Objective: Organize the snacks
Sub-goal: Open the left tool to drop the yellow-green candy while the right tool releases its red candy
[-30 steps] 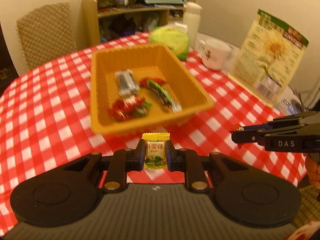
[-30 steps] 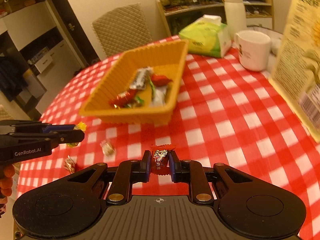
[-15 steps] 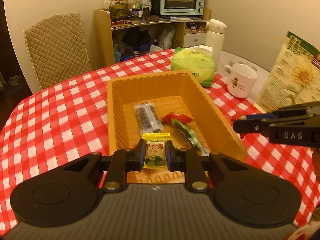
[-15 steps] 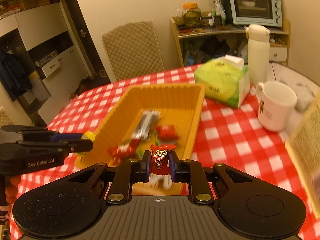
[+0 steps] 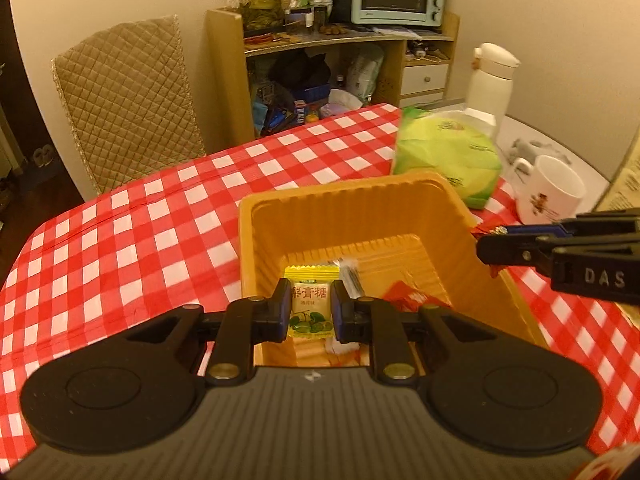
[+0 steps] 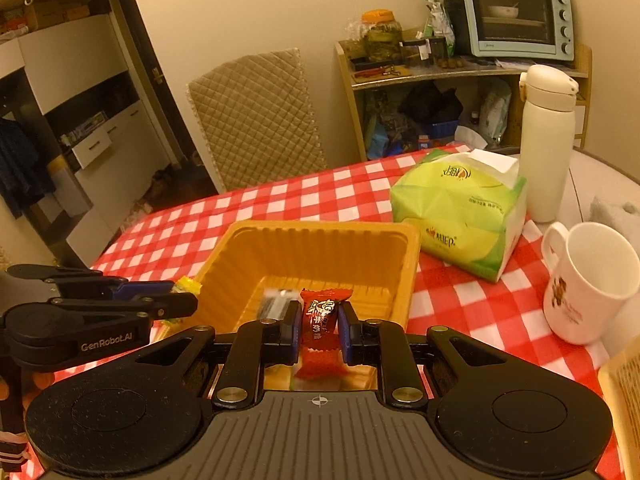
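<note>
Left gripper (image 5: 310,309): clenched on a yellow candy (image 5: 311,304), which is held above the orange basket (image 5: 352,216).
Right gripper (image 6: 319,326): clenched on a red candy (image 6: 322,330), which is held over the basket's near end.
Basket: set on the red checked tablecloth (image 5: 120,240); a silver-black wrapper (image 6: 276,304) and a red wrapper (image 5: 408,300) are seen inside.
Nearby: a green tissue pack (image 6: 460,216) is placed just beside the basket's far corner; a white mug (image 6: 592,284) and a white bottle (image 6: 548,144) stand further right.

The tablecloth (image 5: 132,220) is red-and-white check. The basket (image 6: 320,248) is orange-yellow. One candy (image 5: 311,305) is yellow with green fruit printed low; the other candy (image 6: 320,322) is red. Right of centre, the tissue pack (image 6: 460,216) is lime green, the mug (image 6: 588,284) white.
</note>
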